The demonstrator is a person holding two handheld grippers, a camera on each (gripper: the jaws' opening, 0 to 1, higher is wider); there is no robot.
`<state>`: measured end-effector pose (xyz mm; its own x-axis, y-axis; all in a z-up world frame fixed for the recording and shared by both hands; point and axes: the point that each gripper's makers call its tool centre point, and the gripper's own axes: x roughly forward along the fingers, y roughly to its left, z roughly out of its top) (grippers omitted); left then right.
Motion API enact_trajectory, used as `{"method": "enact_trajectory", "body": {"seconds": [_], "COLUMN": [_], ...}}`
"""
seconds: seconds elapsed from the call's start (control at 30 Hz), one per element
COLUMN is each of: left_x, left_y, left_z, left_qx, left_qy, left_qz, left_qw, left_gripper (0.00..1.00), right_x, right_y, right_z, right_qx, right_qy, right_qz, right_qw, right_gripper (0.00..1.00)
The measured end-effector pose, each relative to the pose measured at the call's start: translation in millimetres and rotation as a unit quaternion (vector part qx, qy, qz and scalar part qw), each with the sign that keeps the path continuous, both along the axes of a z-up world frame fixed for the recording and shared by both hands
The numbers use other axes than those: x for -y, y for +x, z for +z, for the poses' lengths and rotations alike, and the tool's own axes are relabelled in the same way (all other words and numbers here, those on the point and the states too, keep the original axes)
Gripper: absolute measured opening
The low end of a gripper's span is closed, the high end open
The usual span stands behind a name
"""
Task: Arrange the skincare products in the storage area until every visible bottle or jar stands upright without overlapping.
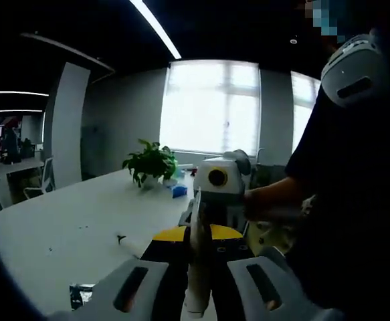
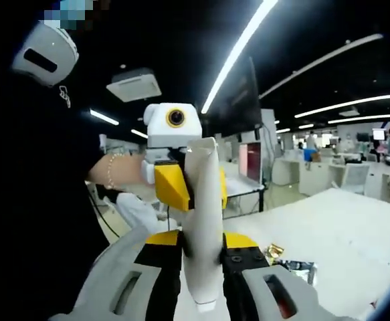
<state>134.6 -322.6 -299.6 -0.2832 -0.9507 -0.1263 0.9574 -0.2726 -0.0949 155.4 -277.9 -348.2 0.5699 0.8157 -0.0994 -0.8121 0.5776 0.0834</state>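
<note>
Open office, smooth white tabletop (image 1: 67, 227) with a leafy plant (image 1: 151, 162) at its far end. A slim, glossy white tube (image 2: 203, 227) is up in the air, both the right gripper (image 2: 201, 274) and the left gripper (image 1: 196, 284) have their fingers clamped on it.

The white tube (image 2: 203, 227) at the centre of the right gripper view looks like soft, smooth plastic with a satin sheen, crimped flat at its top. The right gripper (image 2: 201, 267) pinching it has matt black pads and pale grey, smooth plastic fingers. The left gripper (image 2: 189, 190), upper centre, shows glossy yellow and white hard plastic. In the left gripper view the table (image 1: 67, 227) at left is a smooth, matt white surface.
</note>
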Motion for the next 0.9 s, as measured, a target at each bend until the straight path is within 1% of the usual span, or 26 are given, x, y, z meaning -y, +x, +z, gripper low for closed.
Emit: {"method": "enact_trajectory", "body": {"seconds": [0.07, 0.13, 0.2, 0.27, 0.4, 0.57, 0.67, 0.73, 0.9], "left_x": [0, 2, 3, 4, 4, 3, 1, 0, -7], "left_y": [-0.4, 2.1, 2.4, 3.7, 4.4, 9.7, 13.7, 16.4, 28.3], "left_z": [-1.4, -4.1, -10.0, -14.7, -24.5, -33.7, -38.9, -44.3, -54.5], "left_qx": [-0.002, -0.005, -0.013, -0.021, -0.037, -0.035, -0.051, -0.055, -0.064], "left_qy": [0.002, -0.002, 0.002, 0.002, 0.007, 0.014, 0.016, 0.02, 0.022], "left_qz": [-0.002, 0.007, 0.012, 0.02, 0.026, 0.045, 0.058, 0.068, 0.111], "left_qw": [1.0, 1.0, 0.9998, 0.9996, 0.999, 0.9983, 0.9969, 0.996, 0.9915], "left_gripper": [0.05, 0.06, 0.07, 0.09, 0.1, 0.15, 0.17, 0.2, 0.29], "right_x": [0, 3, 4, 5, 8, 12, 13, 13, 15], "right_y": [-2, -1, -2, -2, -3, 0, 3, 4, 11], "right_z": [-2.0, -4.0, -9.3, -15.6, -25.1, -36.0, -39.4, -40.8, -50.3], "right_qx": [0.0, 0.007, 0.001, 0.0, -0.009, -0.016, -0.018, -0.02, -0.025], "right_qy": [-0.003, 0.001, 0.002, -0.007, -0.012, -0.018, -0.014, -0.013, -0.013], "right_qz": [0.016, 0.01, 0.016, 0.009, 0.009, 0.005, 0.002, 0.001, -0.001], "right_qw": [0.9999, 0.9999, 0.9999, 0.9999, 0.9998, 0.9997, 0.9997, 0.9997, 0.9996], "right_gripper": [0.12, 0.11, 0.1, 0.09, 0.08, 0.07, 0.05, 0.05, 0.05]}}
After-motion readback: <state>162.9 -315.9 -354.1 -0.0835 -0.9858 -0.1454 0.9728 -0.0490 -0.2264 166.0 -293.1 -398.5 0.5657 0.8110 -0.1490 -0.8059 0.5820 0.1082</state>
